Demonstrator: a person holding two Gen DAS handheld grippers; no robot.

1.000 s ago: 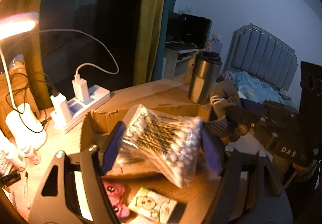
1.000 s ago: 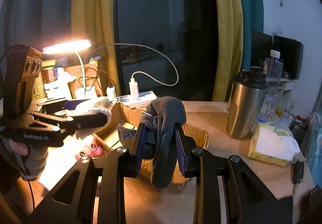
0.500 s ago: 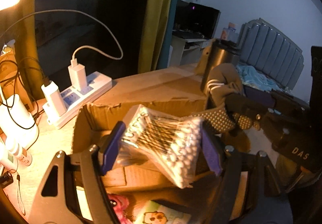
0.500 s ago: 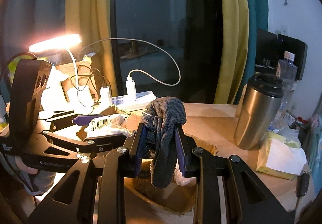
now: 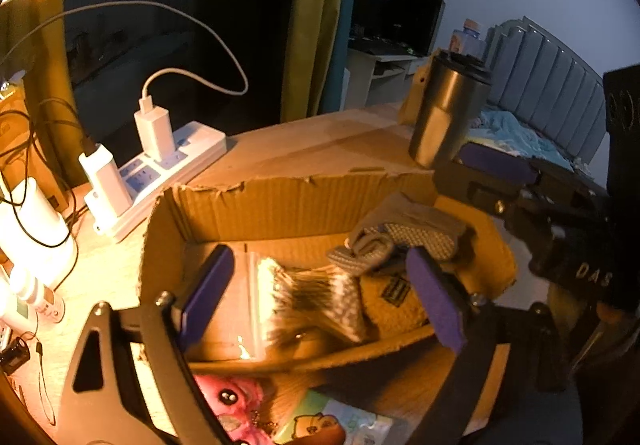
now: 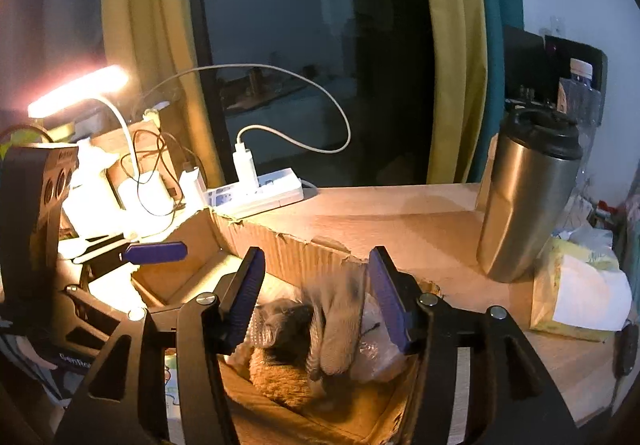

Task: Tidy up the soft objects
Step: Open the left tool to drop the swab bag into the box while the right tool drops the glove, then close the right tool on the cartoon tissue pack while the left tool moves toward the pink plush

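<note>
An open cardboard box (image 5: pixel 280 201) sits on the wooden desk. Inside lie a clear bag of cotton swabs (image 5: pixel 308 297), a grey dotted glove (image 5: pixel 404 237) and a yellow fuzzy item (image 5: pixel 392 305). My left gripper (image 5: pixel 320 301) is open just above the swab bag, which lies loose in the box. My right gripper (image 6: pixel 316 301) is open over the box (image 6: pixel 280 245), with the grey glove (image 6: pixel 336 321) lying free between its jaws on the yellow fuzzy item (image 6: pixel 280 381).
A steel tumbler (image 6: pixel 524 197) stands right of the box, with a tissue pack (image 6: pixel 580 285) beside it. A white power strip (image 5: pixel 156 169) with chargers and a lit desk lamp (image 6: pixel 76 89) stand at the back left. A pink plush (image 5: pixel 228 401) and a cartoon packet (image 5: pixel 332 425) lie in front of the box.
Both grippers moved down over the box and opened. The swab bag dropped from the left gripper and the grey glove dropped from the right gripper into the box.
</note>
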